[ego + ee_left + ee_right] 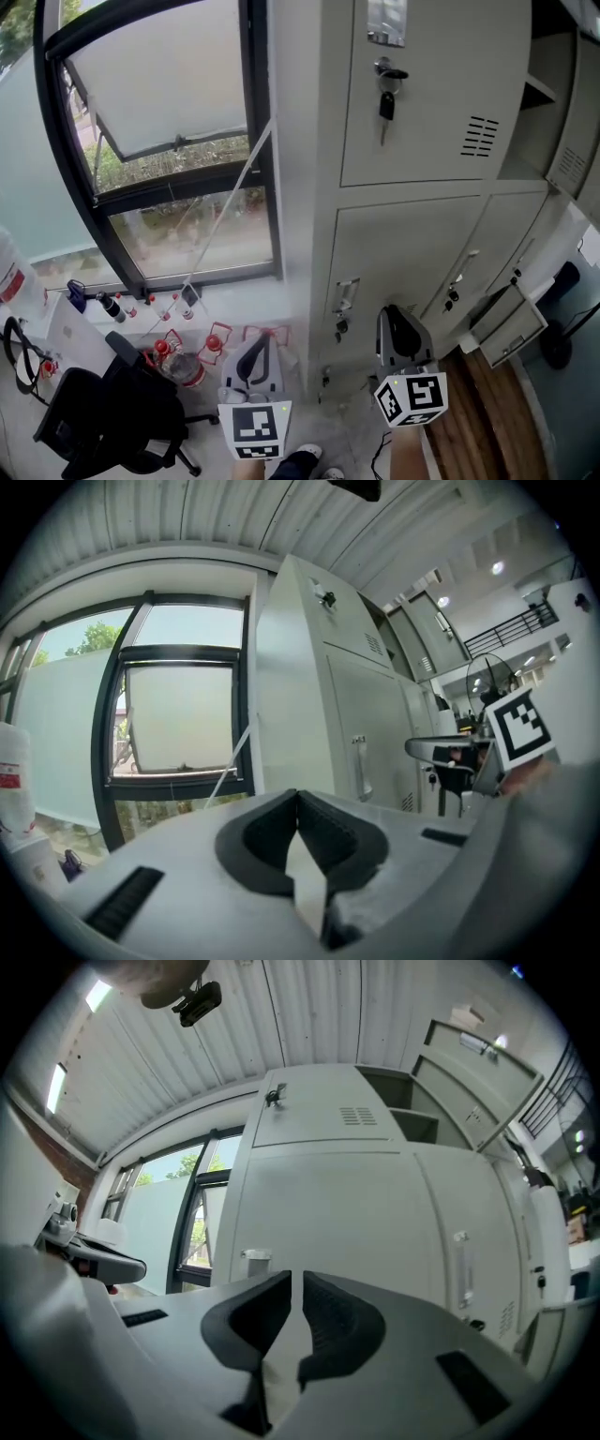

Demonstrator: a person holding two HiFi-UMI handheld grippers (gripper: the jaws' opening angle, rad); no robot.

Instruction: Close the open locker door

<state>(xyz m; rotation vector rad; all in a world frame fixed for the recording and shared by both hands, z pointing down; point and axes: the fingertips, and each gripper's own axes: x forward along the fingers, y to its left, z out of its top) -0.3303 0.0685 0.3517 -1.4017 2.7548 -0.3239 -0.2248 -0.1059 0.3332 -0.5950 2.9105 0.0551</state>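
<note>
Lockers (422, 216) are seen as a tall grey block, far ahead and a little to the right. A window (169, 141) is set just left of them. The open locker door (574, 141) is found high up at the far right, next to the closed door with a key (386, 101) in it. It is swung out from the front of the block toward the right, so its thin edge is what is mostly seen. Its long side runs up and down. A shelf (539, 89) is shown inside the open box behind it.

Bare floor is left between the grippers and the lockers. The near left is filled by a black chair (103, 412) and some red-topped bottles (183, 361).

The left gripper (255, 352) is held low, its jaws pressed together with nothing in them. The right gripper (401, 323) is held beside it, closer to the lockers, its jaws almost touching and empty too.
</note>
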